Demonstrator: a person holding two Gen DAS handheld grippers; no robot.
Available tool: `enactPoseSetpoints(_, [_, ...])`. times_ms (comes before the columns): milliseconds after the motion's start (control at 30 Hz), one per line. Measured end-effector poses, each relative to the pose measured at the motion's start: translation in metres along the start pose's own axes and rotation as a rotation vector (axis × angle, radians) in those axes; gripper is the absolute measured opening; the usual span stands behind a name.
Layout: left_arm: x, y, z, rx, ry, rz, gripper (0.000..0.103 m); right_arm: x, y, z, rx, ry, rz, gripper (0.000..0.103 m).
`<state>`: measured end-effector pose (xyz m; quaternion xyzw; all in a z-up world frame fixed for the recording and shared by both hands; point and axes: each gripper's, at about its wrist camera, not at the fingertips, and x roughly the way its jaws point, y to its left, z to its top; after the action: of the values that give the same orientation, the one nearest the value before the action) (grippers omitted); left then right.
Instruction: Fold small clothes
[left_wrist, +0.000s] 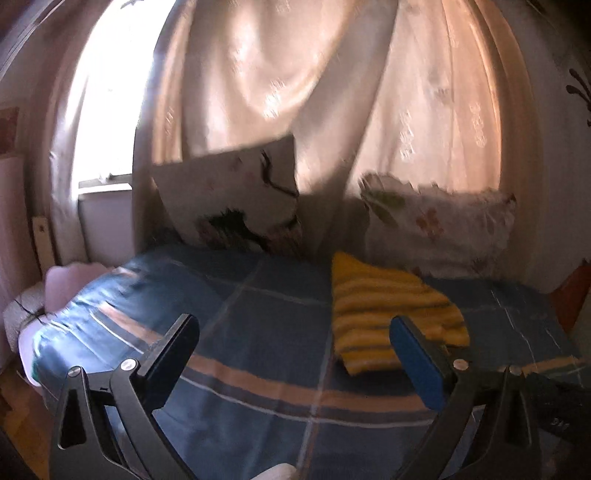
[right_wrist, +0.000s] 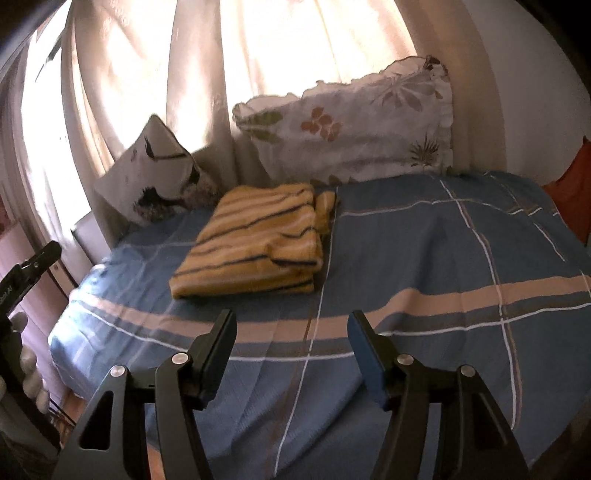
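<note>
The left gripper (left_wrist: 293, 352) points slightly down across the bed (left_wrist: 258, 325), its jaws spread wide with nothing between them. To the right of it, past its blue pad, a folded yellow striped garment (left_wrist: 384, 314) lies on the blue checked bedspread, just in front of two pillows. The right gripper (right_wrist: 293, 349) tilts down more steeply over the bedspread, jaws partly open and empty, the garment (right_wrist: 255, 247) lying ahead and apart from it.
</note>
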<state>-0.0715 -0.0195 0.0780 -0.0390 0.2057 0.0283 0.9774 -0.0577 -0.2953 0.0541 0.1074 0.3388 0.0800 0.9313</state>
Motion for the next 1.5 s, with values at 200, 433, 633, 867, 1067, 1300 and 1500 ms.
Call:
enactPoseSetpoints(200, [0.025,-0.013,-0.015,0.022,0.119,-0.02,0.103,0.026,0.0,0.037,-0.015,0.032,0.007,0.067])
enactPoseSetpoints(433, [0.045,-0.003,-0.013,-0.016,0.174,-0.028,0.103,0.119,0.002,0.131,0.018,0.1,0.106,0.067])
enactPoseSetpoints(633, [0.073,0.0,0.0,-0.009,0.201,-0.009,0.103,0.218,0.007,0.175,-0.054,0.227,-0.08,0.066])
enactPoseSetpoints(867, [0.107,-0.004,0.001,-0.018,0.259,-0.011,0.103,0.277,-0.016,0.193,0.075,0.32,0.112,0.011])
enactPoseSetpoints(1067, [0.13,-0.005,-0.003,-0.026,0.293,-0.002,0.103,0.287,-0.025,0.193,-0.007,0.318,-0.071,0.006])
enactPoseSetpoints(1300, [0.139,-0.001,-0.007,-0.029,0.324,-0.001,0.103,0.288,-0.016,0.187,-0.104,0.337,-0.107,0.016])
enactPoseSetpoints(1500, [0.138,0.002,-0.009,-0.041,0.326,-0.001,0.103,0.24,-0.002,0.209,-0.066,0.193,-0.039,0.026])
